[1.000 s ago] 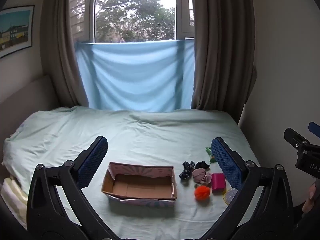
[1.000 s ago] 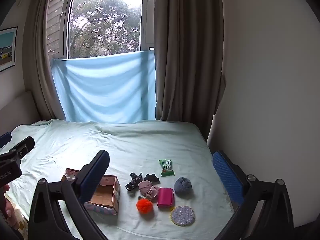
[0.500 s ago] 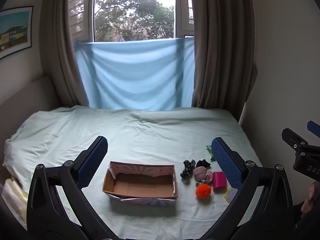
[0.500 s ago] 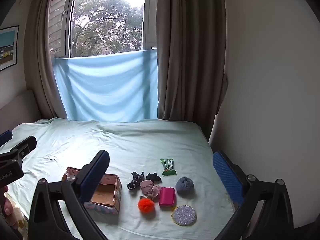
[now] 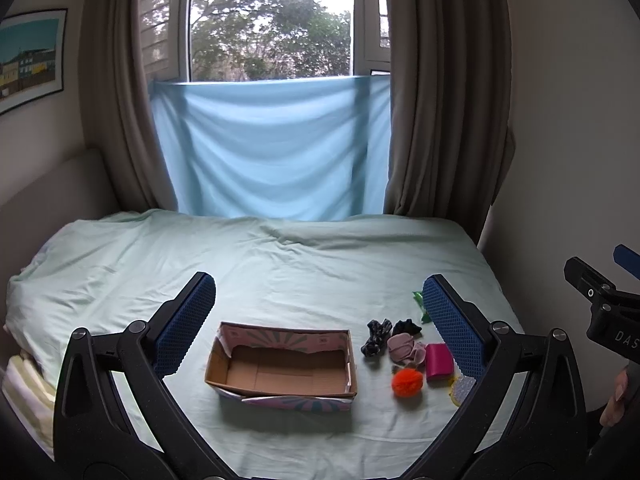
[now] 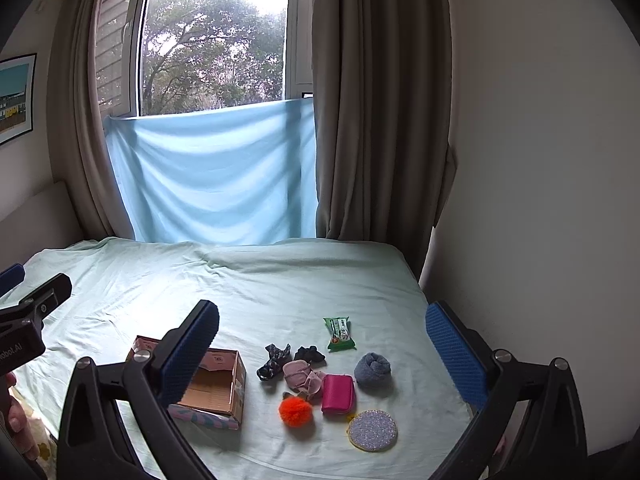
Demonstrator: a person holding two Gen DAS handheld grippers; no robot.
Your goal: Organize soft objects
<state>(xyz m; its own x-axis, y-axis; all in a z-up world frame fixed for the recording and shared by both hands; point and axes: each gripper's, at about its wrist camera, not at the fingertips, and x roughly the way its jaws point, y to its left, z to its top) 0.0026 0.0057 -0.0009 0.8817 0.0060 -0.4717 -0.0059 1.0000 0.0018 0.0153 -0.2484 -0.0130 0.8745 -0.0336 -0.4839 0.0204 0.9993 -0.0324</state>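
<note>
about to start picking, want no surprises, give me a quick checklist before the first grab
1. Cardboard box open and empty: ok.
2. Left gripper open, holding nothing: ok.
3. Right gripper open, holding nothing: ok.
4. Orange pompom free on the bed sheet, nothing on top: ok.
5. Pink pouch apart from the pink cloth: not ok, they touch.
6. Every piece is soft: cannot tell.

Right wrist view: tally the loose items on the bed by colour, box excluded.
Dark scrunchies: 2
Pink, cloth and pouch: 2
Orange pompom: 1
Green packet: 1
Grey-blue roll: 1
Silver disc: 1
Total: 8
</note>
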